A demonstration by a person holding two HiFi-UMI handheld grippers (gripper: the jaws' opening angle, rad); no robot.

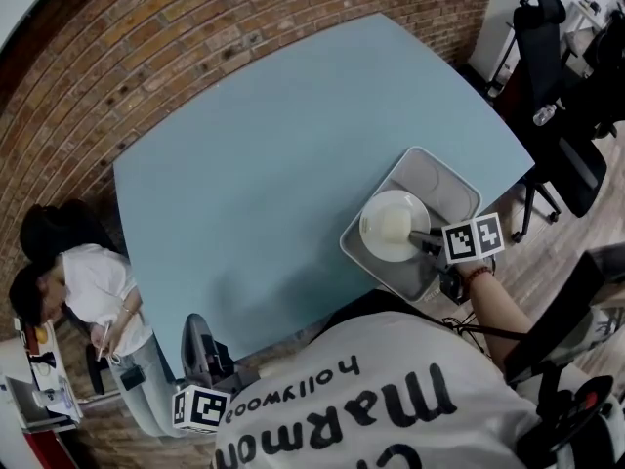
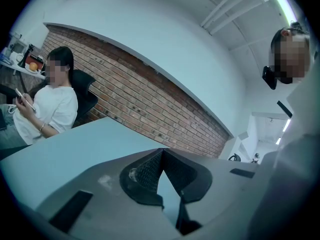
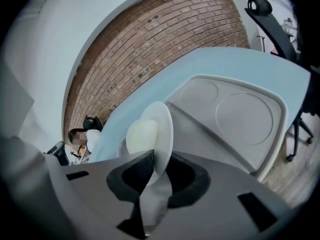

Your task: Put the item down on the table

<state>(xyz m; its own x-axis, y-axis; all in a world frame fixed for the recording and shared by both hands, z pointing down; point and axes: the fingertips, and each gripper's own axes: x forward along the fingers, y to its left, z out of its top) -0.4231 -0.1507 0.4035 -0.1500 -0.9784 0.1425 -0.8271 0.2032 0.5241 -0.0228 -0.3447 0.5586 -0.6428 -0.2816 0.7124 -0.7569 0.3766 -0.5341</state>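
Note:
A white round plate (image 1: 394, 225) with a pale cream middle rests over the near part of a grey compartment tray (image 1: 444, 179) at the right edge of the light blue table (image 1: 273, 145). My right gripper (image 1: 422, 238) is at the plate's near rim. In the right gripper view the plate (image 3: 155, 129) shows edge-on, its rim between slightly parted jaws of the right gripper (image 3: 155, 171), and the tray (image 3: 245, 111) lies beyond. My left gripper (image 1: 196, 322) sits at the table's near left edge. Its jaws (image 2: 160, 156) are shut with nothing between them.
A seated person in a white shirt (image 1: 93, 281) is at the table's left side, also seen in the left gripper view (image 2: 50, 104). Black office chairs (image 1: 557, 66) stand past the right edge. A brick wall (image 1: 146, 57) runs behind the table.

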